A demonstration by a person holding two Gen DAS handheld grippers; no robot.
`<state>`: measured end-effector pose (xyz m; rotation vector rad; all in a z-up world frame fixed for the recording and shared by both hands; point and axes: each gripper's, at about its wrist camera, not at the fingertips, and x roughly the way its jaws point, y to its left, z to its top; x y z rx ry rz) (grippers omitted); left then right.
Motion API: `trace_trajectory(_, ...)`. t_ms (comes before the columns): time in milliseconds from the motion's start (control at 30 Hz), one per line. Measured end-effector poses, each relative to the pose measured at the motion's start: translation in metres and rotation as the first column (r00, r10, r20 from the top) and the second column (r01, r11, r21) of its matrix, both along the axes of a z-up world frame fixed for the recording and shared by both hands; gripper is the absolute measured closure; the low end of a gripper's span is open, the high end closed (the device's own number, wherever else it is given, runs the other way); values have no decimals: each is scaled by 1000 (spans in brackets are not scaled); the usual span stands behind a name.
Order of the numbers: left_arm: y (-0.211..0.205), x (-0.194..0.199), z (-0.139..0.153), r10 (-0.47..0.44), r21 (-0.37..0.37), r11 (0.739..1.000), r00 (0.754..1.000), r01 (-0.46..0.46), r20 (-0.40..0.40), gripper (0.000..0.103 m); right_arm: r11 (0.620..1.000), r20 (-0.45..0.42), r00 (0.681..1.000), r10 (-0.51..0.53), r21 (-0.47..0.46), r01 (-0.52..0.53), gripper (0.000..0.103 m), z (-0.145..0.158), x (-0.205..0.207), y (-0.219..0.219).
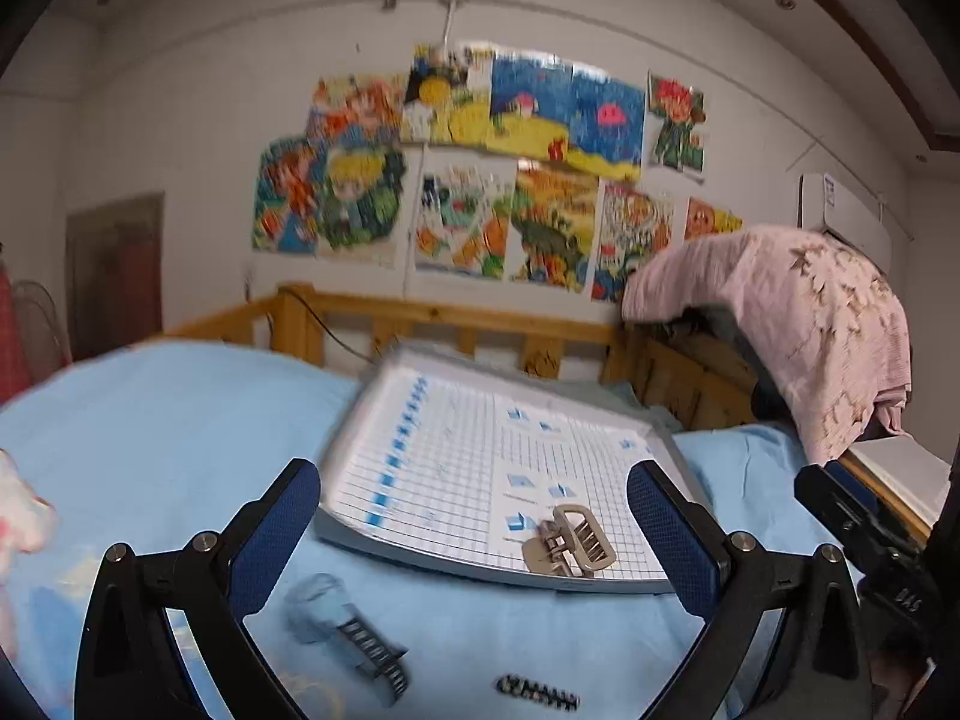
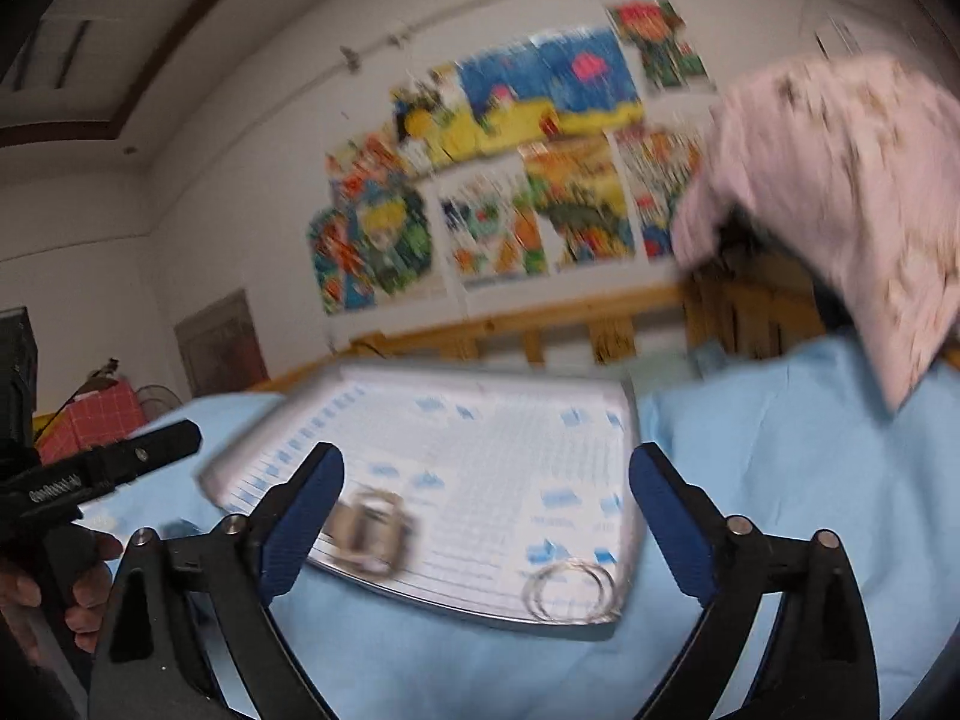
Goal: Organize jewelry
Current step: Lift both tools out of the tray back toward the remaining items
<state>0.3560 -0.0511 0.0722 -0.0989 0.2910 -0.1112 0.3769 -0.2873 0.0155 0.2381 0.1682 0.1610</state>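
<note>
A white gridded board [image 1: 480, 456] lies on the blue bedsheet [image 1: 156, 420]. A beige claw hair clip [image 1: 570, 540] rests on the board's near edge; it also shows, blurred, in the right wrist view [image 2: 372, 531]. Thin silver bangles [image 2: 570, 594] lie on the board's [image 2: 480, 456] near right corner. On the sheet in front of the board lie a clear-and-dark hair clip [image 1: 348, 630] and a small dark beaded clip [image 1: 537, 693]. My left gripper [image 1: 474, 516] is open and empty above these. My right gripper [image 2: 486, 504] is open and empty over the board.
A wooden bed rail [image 1: 456, 324] runs behind the board. A pink blanket [image 1: 798, 324] hangs over the rail at right. Colourful drawings [image 1: 480, 168] cover the wall. The right gripper's body [image 1: 864, 534] shows at the left view's right edge.
</note>
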Motion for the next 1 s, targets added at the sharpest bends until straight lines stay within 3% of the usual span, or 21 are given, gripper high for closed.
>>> trace_trajectory(200, 15, -69, 31, 10, 32, 999, 997, -12, 77, 0, 999, 53, 998, 25, -21, -24, 2, 42, -59, 19)
trace_trajectory(367, 34, -118, 41, 28, 26, 999, 995, -31, 95, 0, 992, 88, 996, -13, -124, 24, 2, 70, -109, 41)
trace_trajectory(500, 46, -149, 44, 47, 21, 999, 994, -50, 102, 0, 993, 115, 993, 5, -118, 8, 2, 86, -145, 48)
trace_trajectory(700, 66, -188, 31, 68, 25, 997, 995, -70, 80, 0, 996, 123, 992, 38, -85, -27, 2, 78, -202, 55)
trace_trajectory(1000, 99, -218, -17, 67, 74, 995, 997, -65, -26, 0, 995, 109, 994, 29, -96, -18, 2, 54, -242, 73)
